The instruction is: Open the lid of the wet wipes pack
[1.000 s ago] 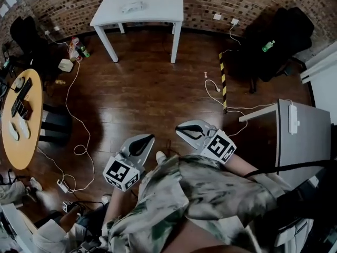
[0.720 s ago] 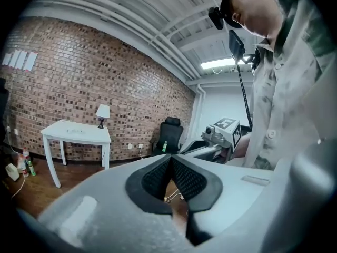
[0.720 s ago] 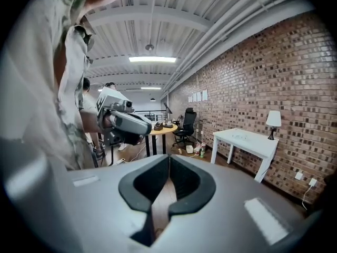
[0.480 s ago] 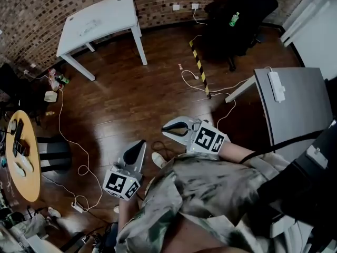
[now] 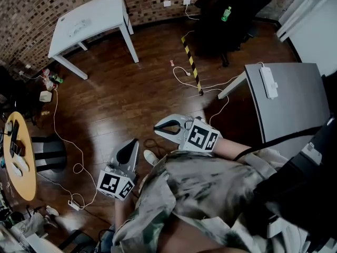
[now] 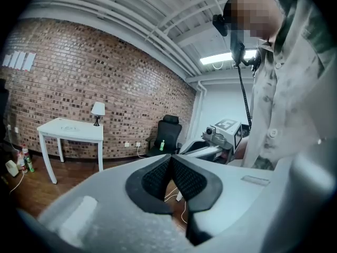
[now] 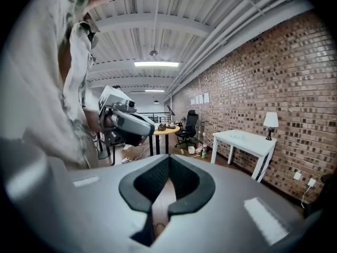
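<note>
White-painted and set near the brick wall (image 5: 31, 9), a table (image 5: 102, 9) is seen at the upper left of the head view. On it lies what seems to be the wet wipes pack (image 5: 79, 24), a small pale shape whose long axis appears to run along the table's length, slanting up to the right. It is too small and faint for a lid or a facing to be made out. It is kept well apart from both grippers by the dark wooden floor (image 5: 131, 94).

Lower down, the left gripper (image 5: 134, 143) is held before the patterned shirt (image 5: 210, 188) and pointed up the frame. In its own view its ribbed pads (image 6: 155, 178) are seen pressed together at the tips, with nothing between them. Just to its right, the right gripper (image 5: 157, 127) is pointed leftward. Its pads (image 7: 150, 181) likewise meet at the tips, and only floor is seen through the slot behind them. Nothing is held or touched by either gripper, and the hands are covered by the marker cubes (image 5: 113, 183)
</note>
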